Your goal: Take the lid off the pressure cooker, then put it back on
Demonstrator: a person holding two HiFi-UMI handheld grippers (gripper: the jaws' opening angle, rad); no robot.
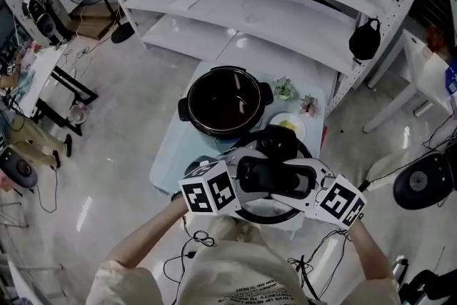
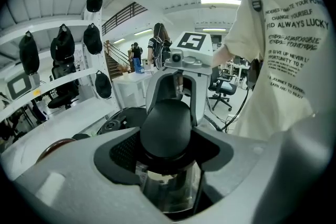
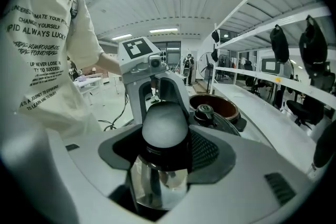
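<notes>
Lid [image 1: 280,142] off the cooker, held at lower centre of frame. Left claw [image 1: 241,178] and right claw [image 1: 305,183] each clamped wide on opposite ends of its handle [image 1: 271,177], whose axis runs left-right. Open pot [image 1: 225,102] sits just above on the surface [image 1: 168,153], equally near both.

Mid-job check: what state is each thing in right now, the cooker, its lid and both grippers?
cooker: open, no lid on it, standing on the table.
lid: off the cooker, held in the air on the person's side of it.
left gripper: shut on one end of the lid's handle.
right gripper: shut on the other end of the handle.
</notes>
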